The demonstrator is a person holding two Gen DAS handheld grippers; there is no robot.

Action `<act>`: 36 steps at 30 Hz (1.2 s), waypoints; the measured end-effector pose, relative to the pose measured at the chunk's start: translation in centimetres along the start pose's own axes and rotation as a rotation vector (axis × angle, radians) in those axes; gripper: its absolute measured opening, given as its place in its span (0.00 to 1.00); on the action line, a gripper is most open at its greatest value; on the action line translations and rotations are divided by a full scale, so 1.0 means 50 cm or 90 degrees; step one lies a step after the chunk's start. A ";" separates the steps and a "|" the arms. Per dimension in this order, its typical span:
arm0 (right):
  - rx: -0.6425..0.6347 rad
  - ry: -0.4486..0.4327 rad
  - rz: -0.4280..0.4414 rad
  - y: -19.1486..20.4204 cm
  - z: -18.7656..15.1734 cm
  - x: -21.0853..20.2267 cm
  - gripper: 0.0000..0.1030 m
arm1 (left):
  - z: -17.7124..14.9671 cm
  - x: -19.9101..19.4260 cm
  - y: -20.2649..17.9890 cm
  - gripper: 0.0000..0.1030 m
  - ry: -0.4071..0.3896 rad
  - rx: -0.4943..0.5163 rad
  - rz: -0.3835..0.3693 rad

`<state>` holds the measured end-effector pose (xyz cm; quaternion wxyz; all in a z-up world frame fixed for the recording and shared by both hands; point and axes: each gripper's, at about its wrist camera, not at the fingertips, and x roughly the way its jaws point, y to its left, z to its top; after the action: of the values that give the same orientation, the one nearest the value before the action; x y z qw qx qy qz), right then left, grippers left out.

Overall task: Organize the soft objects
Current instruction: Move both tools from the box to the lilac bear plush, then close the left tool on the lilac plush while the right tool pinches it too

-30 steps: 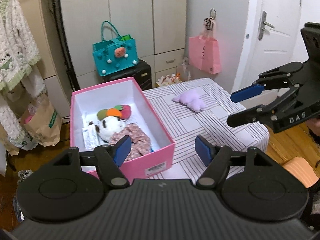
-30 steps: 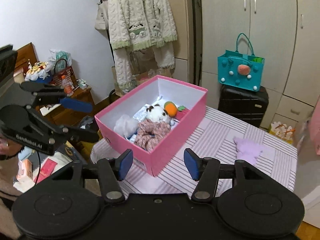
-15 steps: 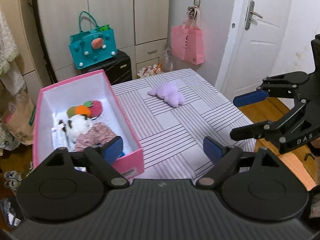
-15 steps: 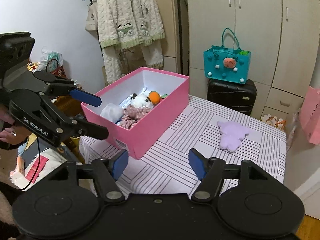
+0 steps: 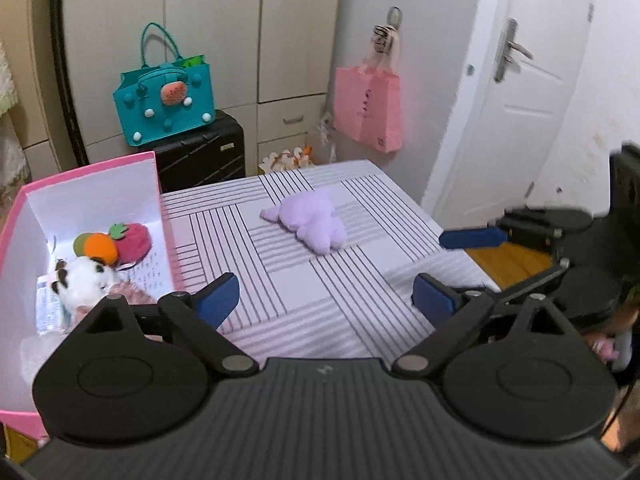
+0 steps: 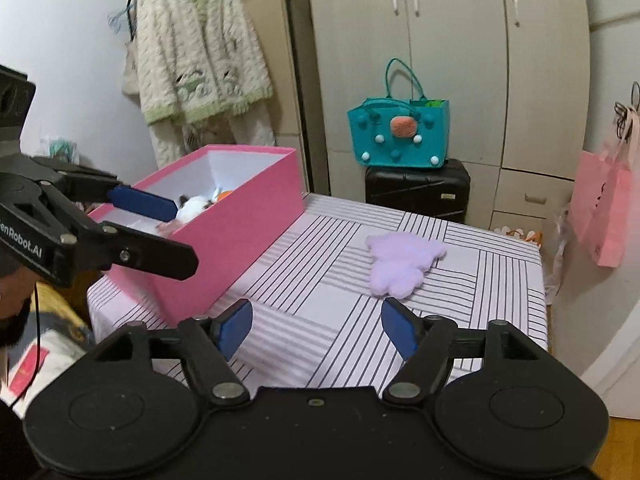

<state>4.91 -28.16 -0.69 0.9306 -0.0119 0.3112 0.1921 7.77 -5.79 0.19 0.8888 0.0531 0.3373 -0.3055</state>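
Note:
A lilac plush toy lies alone on the striped table. A pink box at the table's left end holds a white plush, an orange and red plush and a pink floral cloth. My left gripper hangs over the table's near part beside the box, its jaws opening with nothing between them. My right gripper hovers near the table's front, short of the lilac toy, its jaws also opening and empty. Each gripper shows at the other view's edge.
A teal felt bag sits on a black suitcase behind the table. A pink tote hangs on the white cabinet by the door. A knitted cardigan hangs at the left. The table's right edge drops to wooden floor.
Both grippers have dropped lower and moved towards the lilac toy, which now looks bigger. Both pairs of jaws stand wider apart than before. The box has slid to the left of each view.

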 end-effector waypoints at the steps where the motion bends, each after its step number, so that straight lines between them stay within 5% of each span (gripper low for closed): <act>1: 0.004 -0.007 0.000 -0.010 -0.004 0.011 0.74 | 0.003 0.014 0.000 0.92 -0.004 -0.010 0.003; 11: 0.019 -0.079 -0.012 -0.108 -0.007 0.113 0.74 | 0.024 0.145 0.010 0.92 -0.042 -0.129 -0.013; 17: 0.014 -0.025 -0.023 -0.141 0.011 0.195 0.86 | 0.030 0.228 0.023 0.91 -0.051 -0.175 0.006; 21: -0.016 0.026 -0.015 -0.145 0.016 0.254 0.86 | 0.038 0.287 0.025 0.87 -0.038 -0.160 0.020; 31: -0.033 0.042 -0.025 -0.158 0.016 0.328 0.86 | 0.038 0.398 0.037 0.71 -0.007 -0.183 0.042; 36: -0.012 0.045 -0.017 -0.167 0.007 0.336 0.66 | 0.034 0.424 0.046 0.59 -0.002 -0.198 0.032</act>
<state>20.47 -29.94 -11.04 0.9213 -0.0314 0.3422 0.1818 22.47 -15.20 -12.18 0.8941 -0.0769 0.3779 -0.2276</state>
